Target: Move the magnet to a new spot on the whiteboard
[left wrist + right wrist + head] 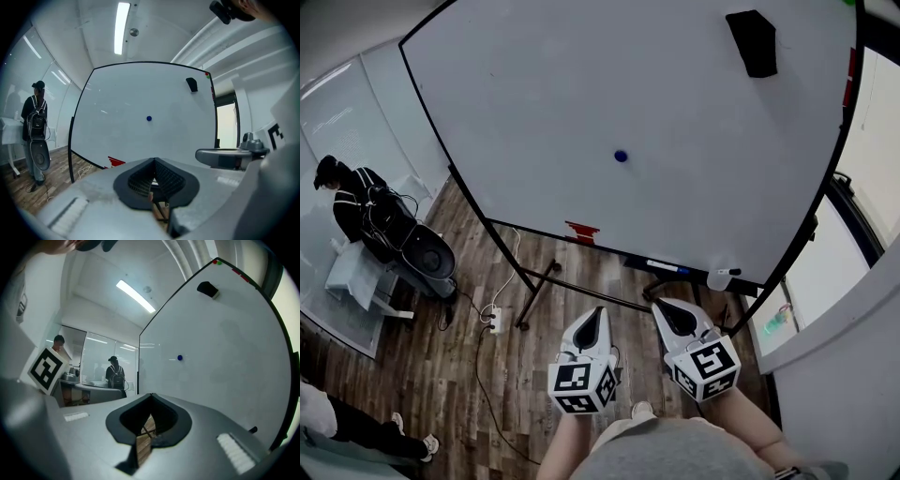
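Left gripper (598,312) and right gripper (660,305) point level toward the whiteboard (581,94), fingers closed, empty.

Even, fairly bright light is given by a long white ceiling lamp (121,28) above the left gripper (153,160). Picture edges are bent and darkened by the wide lens, and the gripper's near grey body is seen blurred.

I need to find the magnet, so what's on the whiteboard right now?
On the whiteboard: a small blue magnet near the middle, a black eraser toward the upper right, and a red item at the lower edge. Anything behind the board is covered.
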Demonstrator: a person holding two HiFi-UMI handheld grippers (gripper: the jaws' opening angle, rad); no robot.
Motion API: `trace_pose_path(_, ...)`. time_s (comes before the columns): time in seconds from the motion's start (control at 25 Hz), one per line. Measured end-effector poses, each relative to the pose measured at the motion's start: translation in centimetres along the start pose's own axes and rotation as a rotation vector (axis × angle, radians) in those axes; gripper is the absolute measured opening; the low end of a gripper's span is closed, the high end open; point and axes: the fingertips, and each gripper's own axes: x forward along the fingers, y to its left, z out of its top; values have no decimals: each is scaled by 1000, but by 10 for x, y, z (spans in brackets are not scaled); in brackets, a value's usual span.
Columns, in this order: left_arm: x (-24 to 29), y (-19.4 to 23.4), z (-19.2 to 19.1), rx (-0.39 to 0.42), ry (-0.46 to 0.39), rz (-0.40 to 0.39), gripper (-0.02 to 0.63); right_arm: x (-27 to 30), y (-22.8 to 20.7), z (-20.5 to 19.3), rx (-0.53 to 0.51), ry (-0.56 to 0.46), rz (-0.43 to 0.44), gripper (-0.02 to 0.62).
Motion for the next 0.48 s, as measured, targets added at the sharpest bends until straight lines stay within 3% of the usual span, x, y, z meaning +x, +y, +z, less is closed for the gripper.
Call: trace_pose_path(0.48, 93, 25, 40, 27, -14, -82, 5, 46, -32, -4, -11, 15, -54, -3)
